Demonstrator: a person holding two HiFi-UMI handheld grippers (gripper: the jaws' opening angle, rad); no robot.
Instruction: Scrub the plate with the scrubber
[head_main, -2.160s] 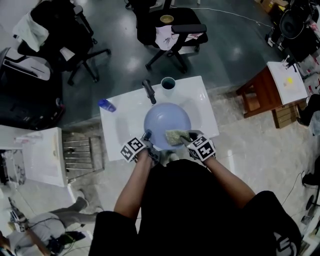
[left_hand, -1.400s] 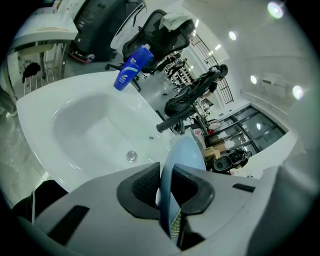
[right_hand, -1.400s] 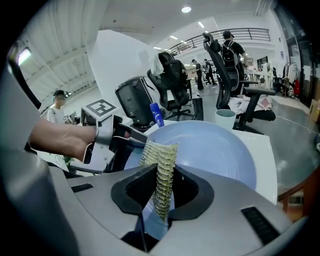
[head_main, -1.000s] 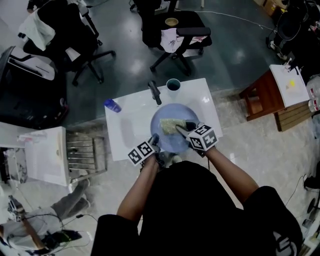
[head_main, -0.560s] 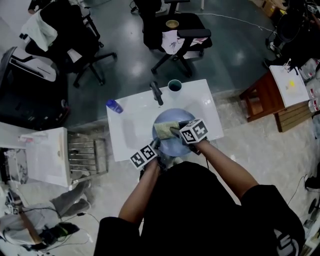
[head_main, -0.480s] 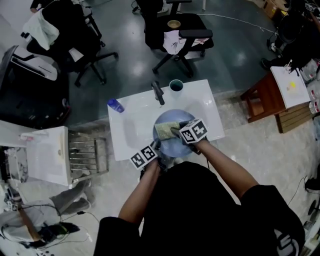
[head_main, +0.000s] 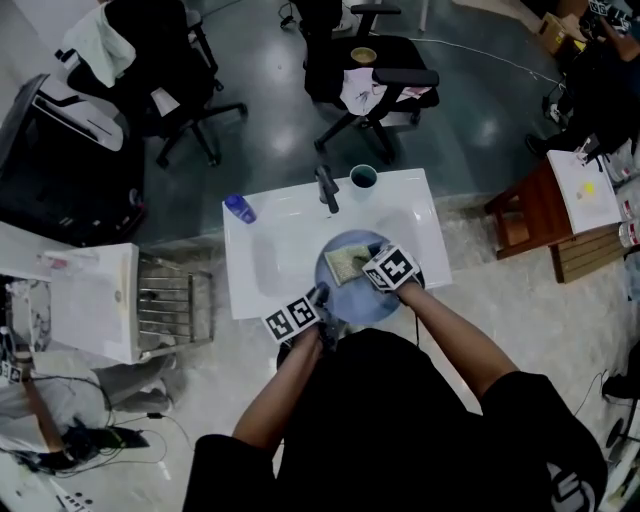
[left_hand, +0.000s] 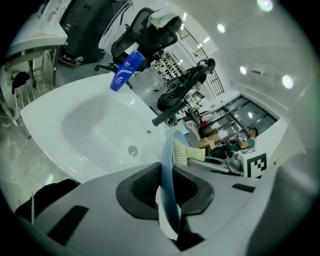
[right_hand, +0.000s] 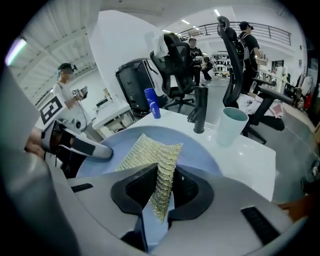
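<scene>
A round pale-blue plate (head_main: 362, 296) is held over the white sink (head_main: 262, 262). My left gripper (head_main: 320, 298) is shut on its near-left rim; in the left gripper view the plate (left_hand: 167, 170) stands edge-on between the pads of that gripper (left_hand: 167, 189). My right gripper (head_main: 366, 264) is shut on a yellow-green mesh scrubber (head_main: 345, 265), which lies flat on the plate's far half. In the right gripper view the scrubber (right_hand: 150, 152) fans out from that gripper (right_hand: 162, 189) across the plate (right_hand: 200, 155), with the left gripper (right_hand: 80, 148) on the rim at left.
A dark faucet (head_main: 326, 187) and a teal cup (head_main: 363, 178) stand at the sink's back edge, a blue bottle (head_main: 239, 208) at its back left. A metal rack (head_main: 170, 303) is left of the sink. Office chairs (head_main: 370, 70) stand beyond, a wooden stool (head_main: 525, 222) at right.
The right gripper has carried the scrubber from the plate's near right edge up across its face to the far half. The left gripper has kept its hold on the rim.
</scene>
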